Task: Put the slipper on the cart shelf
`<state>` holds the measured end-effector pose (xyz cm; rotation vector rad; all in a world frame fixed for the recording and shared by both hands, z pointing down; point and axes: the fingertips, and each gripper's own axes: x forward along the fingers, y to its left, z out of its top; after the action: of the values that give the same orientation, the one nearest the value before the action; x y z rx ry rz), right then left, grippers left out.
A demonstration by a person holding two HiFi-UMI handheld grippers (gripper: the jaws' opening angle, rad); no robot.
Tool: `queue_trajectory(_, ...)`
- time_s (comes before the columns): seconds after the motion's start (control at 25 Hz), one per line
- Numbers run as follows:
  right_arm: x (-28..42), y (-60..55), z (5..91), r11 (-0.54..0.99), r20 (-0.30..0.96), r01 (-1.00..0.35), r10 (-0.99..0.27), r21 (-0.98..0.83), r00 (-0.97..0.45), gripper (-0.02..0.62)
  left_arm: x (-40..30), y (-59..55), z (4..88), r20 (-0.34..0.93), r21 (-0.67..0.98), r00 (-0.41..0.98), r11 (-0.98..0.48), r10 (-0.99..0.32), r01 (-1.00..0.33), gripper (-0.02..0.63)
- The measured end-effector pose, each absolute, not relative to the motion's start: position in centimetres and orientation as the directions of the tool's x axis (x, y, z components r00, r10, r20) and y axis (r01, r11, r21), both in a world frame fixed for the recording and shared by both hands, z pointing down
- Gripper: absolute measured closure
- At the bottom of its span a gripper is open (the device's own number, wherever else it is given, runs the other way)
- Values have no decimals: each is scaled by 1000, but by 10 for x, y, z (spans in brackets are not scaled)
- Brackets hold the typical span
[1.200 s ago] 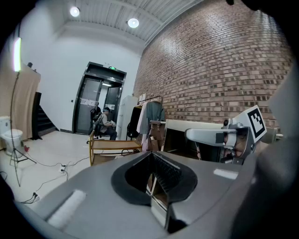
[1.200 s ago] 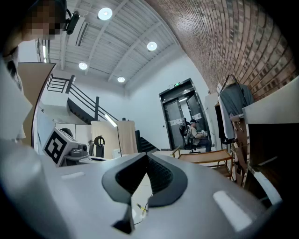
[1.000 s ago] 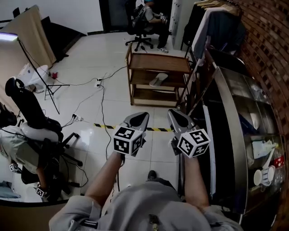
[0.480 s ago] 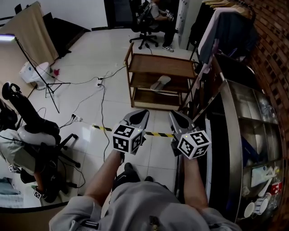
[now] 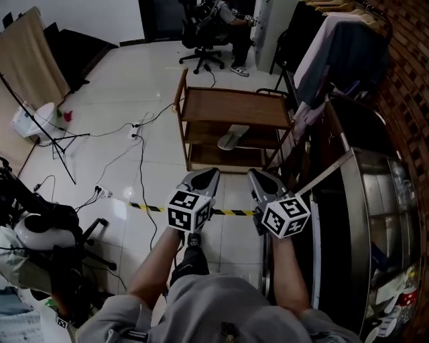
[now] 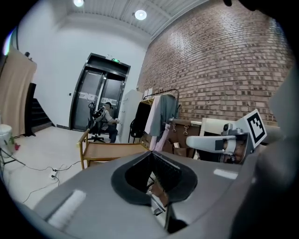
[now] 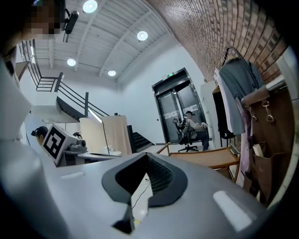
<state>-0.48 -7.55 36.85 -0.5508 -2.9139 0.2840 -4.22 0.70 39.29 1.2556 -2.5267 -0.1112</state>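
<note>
Down here, looking over grey shorts point(image 5: 221, 311) and two bare forearms stretching forward. Holding the grey plastic left gripper point(image 5: 205, 177), topped by its black-and-white marker cube, just beside the matching grey plastic right gripper point(image 5: 260, 178), both pointing ahead and hovering above the floor. Pressing the left jaws together with nothing between them; pressing the right jaws together likewise, pinching nothing. Seeing a black shoe point(image 5: 190, 257) on the glossy white tiled floor point(image 5: 120, 80), below the left gripper. Noticing, just beyond the gripper tips, a black-and-yellow striped tape line point(image 5: 149, 208) running across the tiles, and thin black cables point(image 5: 137, 144) trailing off to the left. Catching a long stainless-steel counter point(image 5: 375, 221) stretching along the right side. Farther on, facing a brown wooden tiered cart point(image 5: 231, 107), standing well apart from both grippers. Finding the pale grey slipper point(image 5: 232, 137) already lying on the cart's middle shelf, close to that shelf's front edge and roughly midway between its ends. Seeing dark and pale garments hanging on a clothes rack point(image 5: 335, 47) beside the cart's right end, against a red-brown brick wall point(image 5: 409, 60). Farthest off, glimpsing a person sitting in a black office chair point(image 5: 211, 20) before a dark doorway.
</note>
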Motion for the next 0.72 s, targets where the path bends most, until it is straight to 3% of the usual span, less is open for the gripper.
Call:
queue_trajectory(0.36,-134,-75,386,951,203,253,287,-176,-936,595,-179,10,410,260,230,-495,551,-829,-802,598)
queue_trajectory(0.72,-223,-90,432,965,292,174,227,-198,-929,595,-262,-6,445,299,250,-440,514,-847,-820,598)
